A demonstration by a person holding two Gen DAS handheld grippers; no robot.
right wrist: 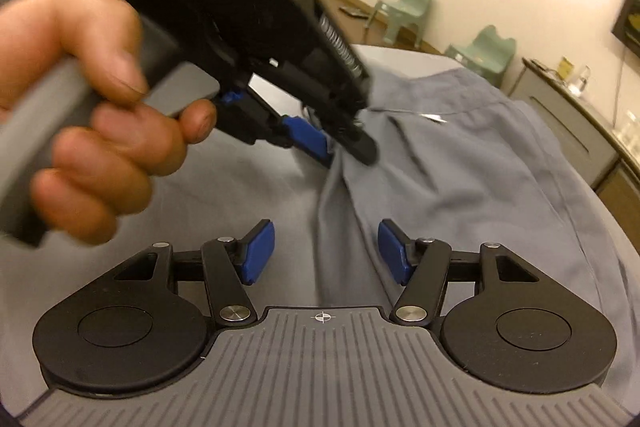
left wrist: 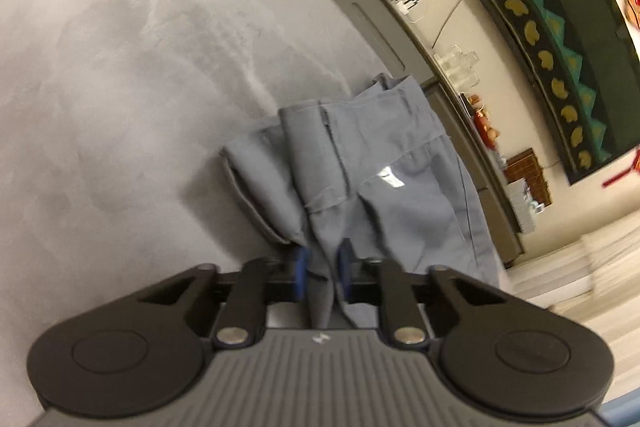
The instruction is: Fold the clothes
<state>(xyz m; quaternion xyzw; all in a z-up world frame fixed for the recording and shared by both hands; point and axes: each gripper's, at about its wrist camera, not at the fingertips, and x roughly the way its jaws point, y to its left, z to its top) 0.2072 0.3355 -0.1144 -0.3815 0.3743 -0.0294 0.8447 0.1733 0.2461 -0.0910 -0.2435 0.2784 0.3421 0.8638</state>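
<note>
Left gripper (left wrist: 322, 269) tilted downward, pinching grey garment (left wrist: 384, 163); right gripper (right wrist: 326, 253) spread.

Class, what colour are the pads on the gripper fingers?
Blue pads, clearest in the right wrist view.

Home living room, wall television (left wrist: 568, 39), sideboard (right wrist: 576, 131), small chairs (right wrist: 408, 7)

A grey tabletop (left wrist: 120, 75) fills the left wrist view. At two o'clock hangs a dark framed picture (left wrist: 568, 39) over a long grey sideboard (left wrist: 404, 39). Two green chairs (right wrist: 408, 7) stand at one o'clock.
</note>
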